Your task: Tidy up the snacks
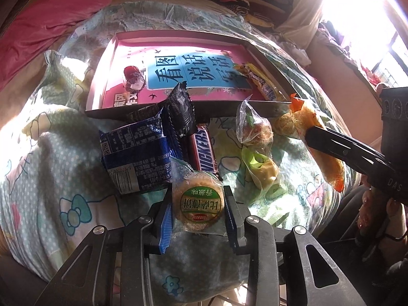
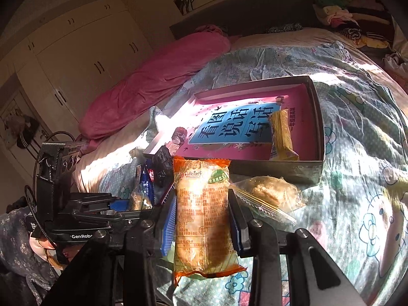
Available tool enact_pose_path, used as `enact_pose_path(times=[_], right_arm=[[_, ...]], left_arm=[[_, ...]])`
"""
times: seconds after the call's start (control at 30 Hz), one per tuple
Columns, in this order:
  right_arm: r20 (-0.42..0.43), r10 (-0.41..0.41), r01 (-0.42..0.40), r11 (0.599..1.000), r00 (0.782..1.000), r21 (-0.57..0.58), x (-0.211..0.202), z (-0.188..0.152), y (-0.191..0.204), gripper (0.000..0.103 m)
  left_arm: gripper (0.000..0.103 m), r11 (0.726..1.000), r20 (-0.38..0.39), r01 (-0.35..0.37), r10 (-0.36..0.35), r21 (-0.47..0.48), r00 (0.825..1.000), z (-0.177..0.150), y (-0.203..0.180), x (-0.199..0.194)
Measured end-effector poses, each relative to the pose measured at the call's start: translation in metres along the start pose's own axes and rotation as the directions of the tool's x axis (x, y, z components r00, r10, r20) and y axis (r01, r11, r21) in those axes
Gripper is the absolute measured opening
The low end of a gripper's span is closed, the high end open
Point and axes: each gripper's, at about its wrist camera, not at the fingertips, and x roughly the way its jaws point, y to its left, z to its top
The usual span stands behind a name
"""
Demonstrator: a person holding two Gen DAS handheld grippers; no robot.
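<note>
Pinching a round cracker pack [image 1: 197,205] in the left gripper [image 1: 197,209] and a long orange bread packet [image 2: 204,219] in the right gripper [image 2: 204,224], both near the box's [image 2: 280,169] front edge — light, crinkly, crushable, likely best held mid-body.

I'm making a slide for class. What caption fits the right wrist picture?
Right gripper holds an orange-wrapped bread roll in front of the pink-lined box on the bed.

Both grippers clamped, side by side over the bed

The left gripper [image 1: 198,205] pinches a round biscuit pack [image 1: 197,205] between its fingers; the right gripper [image 2: 202,216] grips an orange bread packet [image 2: 201,211], fingers closed against its sides.
</note>
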Motion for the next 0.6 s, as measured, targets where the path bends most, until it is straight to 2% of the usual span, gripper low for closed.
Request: enact_pose_path(times=[0.33,0.6], right_arm=[[0.039,-0.012,0.011,1.000,0.999,0.015,-0.008,0.003,-0.004,0.036],[0.074,-0.019,0.016,0.999,0.997,0.034,-0.014,0.007,-0.007,0.036]], left_arm=[[0.035,0.999,0.051,0.019,-0.021,0.027,0.999,0.004,-0.011,-0.020],[0.035,1.000,0.080,0.017,-0.018,0.007,0.997,0.010,-0.007,-0.031]])
